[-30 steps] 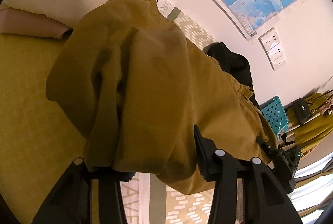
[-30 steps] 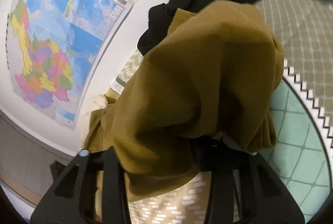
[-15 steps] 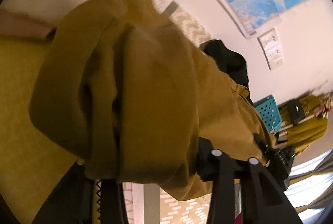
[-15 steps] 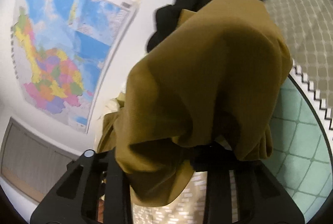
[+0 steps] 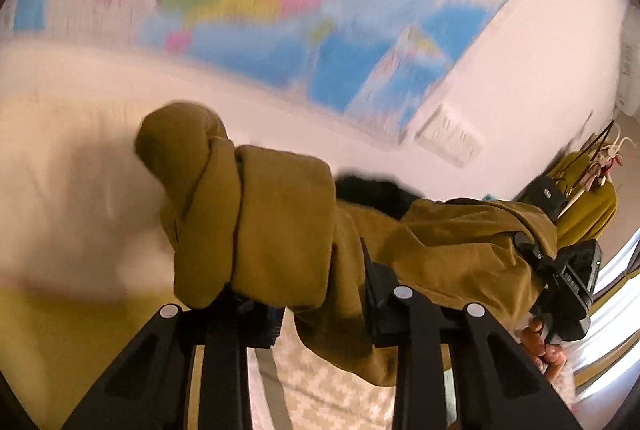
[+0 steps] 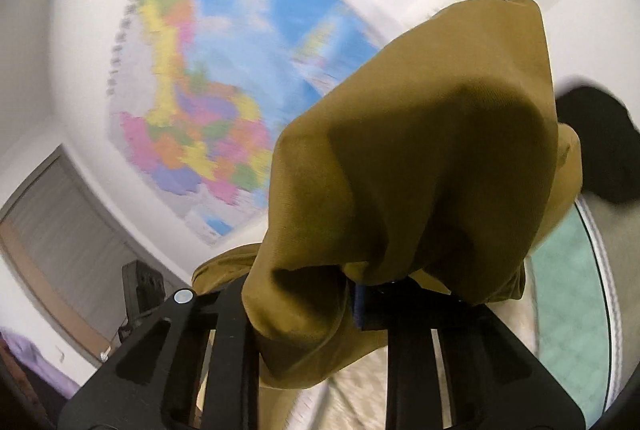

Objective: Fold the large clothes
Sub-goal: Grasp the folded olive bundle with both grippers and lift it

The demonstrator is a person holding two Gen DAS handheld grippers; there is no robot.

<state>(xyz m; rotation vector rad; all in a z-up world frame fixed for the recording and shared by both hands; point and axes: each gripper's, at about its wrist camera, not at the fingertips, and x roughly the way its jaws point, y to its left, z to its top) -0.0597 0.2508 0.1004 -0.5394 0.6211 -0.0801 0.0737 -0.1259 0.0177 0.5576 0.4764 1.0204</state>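
We hold the mustard-brown garment (image 5: 280, 222) between our two grippers, off the bed (image 5: 60, 342), which shows below and to the left in the left wrist view. The left gripper (image 5: 320, 314) has a thick rolled bunch of the cloth between its fingers (image 5: 376, 286); the jaws are closing on it, and the fabric heaps forward over the fingertips. From there the cloth runs rightward as a slack band to the right gripper (image 5: 568, 282), seen at the far right edge of that view, where a hand (image 5: 544, 346) grips its handle. In the right wrist view, the right gripper (image 6: 356, 306) is likewise closing on a bunch that drapes over and hides the fingertips.

So the garment's long axis lies across, from one gripper to the other, and it sags between them. We judge the coming move depends on drawing the two ends apart along that axis, so the cloth hangs flat before we lay it on the bed. A black garment (image 6: 600, 146) lies behind, against the wall.
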